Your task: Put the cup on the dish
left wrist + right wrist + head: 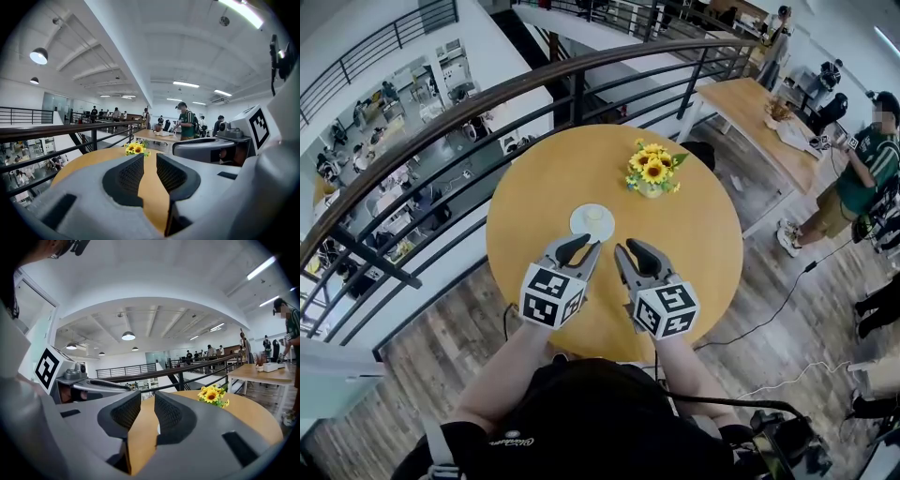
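Apparently the cup (598,216) already stands on the dish (579,228), at the middle of the round bench (534,192), just above both tools in the frame. The left tool (589,244) lies slightly nearer than the right tool (625,247). Both have jaws nearly together and hold nothing.
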The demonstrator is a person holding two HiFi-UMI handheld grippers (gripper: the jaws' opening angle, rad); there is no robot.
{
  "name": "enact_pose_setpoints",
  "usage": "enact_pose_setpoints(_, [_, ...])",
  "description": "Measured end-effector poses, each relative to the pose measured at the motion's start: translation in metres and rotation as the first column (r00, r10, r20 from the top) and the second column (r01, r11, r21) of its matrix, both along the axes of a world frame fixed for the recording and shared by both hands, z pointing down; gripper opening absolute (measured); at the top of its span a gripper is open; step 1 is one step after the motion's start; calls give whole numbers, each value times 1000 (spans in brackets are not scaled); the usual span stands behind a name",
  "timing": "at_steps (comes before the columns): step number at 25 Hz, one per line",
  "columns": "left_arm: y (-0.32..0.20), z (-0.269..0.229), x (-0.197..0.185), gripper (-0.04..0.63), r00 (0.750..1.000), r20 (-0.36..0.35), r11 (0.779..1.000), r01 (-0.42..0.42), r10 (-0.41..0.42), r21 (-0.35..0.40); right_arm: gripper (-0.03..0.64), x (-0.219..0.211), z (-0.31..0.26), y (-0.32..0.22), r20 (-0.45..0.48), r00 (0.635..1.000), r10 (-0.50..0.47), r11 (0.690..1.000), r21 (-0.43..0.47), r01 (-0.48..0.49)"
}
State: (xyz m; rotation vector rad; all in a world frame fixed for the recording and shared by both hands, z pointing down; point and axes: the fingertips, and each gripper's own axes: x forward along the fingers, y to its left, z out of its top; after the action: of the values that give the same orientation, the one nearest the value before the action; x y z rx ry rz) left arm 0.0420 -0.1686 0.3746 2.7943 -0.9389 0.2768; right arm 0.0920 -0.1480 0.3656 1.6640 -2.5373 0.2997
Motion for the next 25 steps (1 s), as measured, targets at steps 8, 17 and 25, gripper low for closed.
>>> enact_pose_setpoints(8, [-4, 4, -1, 84, 999, 28, 1000, 14, -14, 15, 86, -1, 0, 0, -11, 1000, -9, 1000, 10, 9])
enact_pose_setpoints(17, [-3, 13, -2, 84, 1000, 23, 1000, 17, -17, -9, 81, -3, 9, 2, -3, 1000, -9, 1000, -10, 9])
enact_pose_setpoints(25, [-7, 17, 1, 84, 1000, 25, 1000, 4, -3, -23, 77, 0, 13, -2, 4, 1000, 3, 1000, -22, -3])
